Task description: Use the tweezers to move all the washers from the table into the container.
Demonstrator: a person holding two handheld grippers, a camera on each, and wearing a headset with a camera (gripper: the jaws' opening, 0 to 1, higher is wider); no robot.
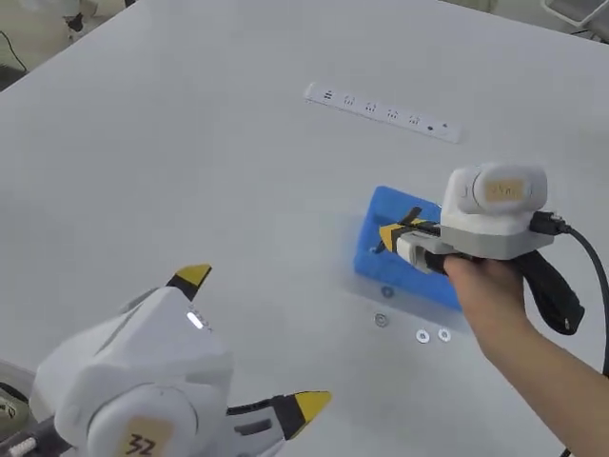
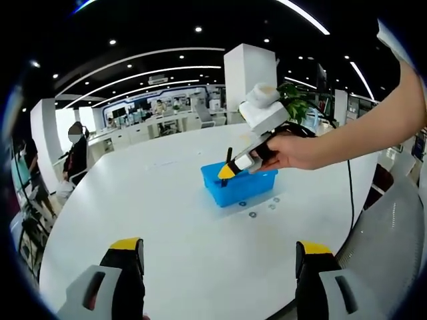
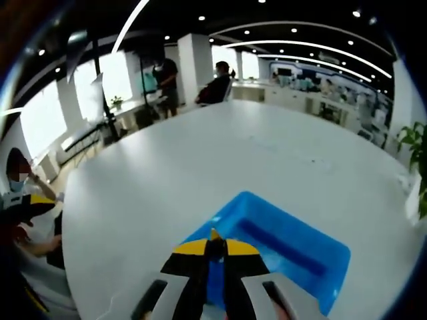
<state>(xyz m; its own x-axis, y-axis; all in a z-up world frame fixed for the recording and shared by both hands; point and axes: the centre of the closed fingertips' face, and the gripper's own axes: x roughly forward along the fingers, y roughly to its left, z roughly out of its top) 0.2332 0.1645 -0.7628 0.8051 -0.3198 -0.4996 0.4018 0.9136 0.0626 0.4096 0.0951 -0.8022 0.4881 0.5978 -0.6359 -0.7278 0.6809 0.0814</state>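
Looking down in the head view, the right claw point(image 1: 388, 238) hangs over the blue container point(image 1: 373, 255), its yellow tips pressed together, while three washers point(image 1: 422, 335) lie on the white bench point(image 1: 190, 143) just beside the container's near edge. The left claw point(image 1: 249, 340) sits at the near left, jaws spread wide and holding nothing, and a power strip point(image 1: 381, 111) lies farther off. In the left gripper view, a thin dark tool, apparently the tweezers point(image 2: 229, 158), stands up from the right claw's shut tips above the container, and the washers show as small rings on the bench in front of it. In the right gripper view, the closed jaws pinch that dark tool between them, with the container's open well directly beyond. The step in hand looks like going for the next washer. It should go best if the tweezers come down over the nearest ring at a low angle, catch its edge firmly, and lift straight before crossing the container wall, since thin flat washers slip easily.
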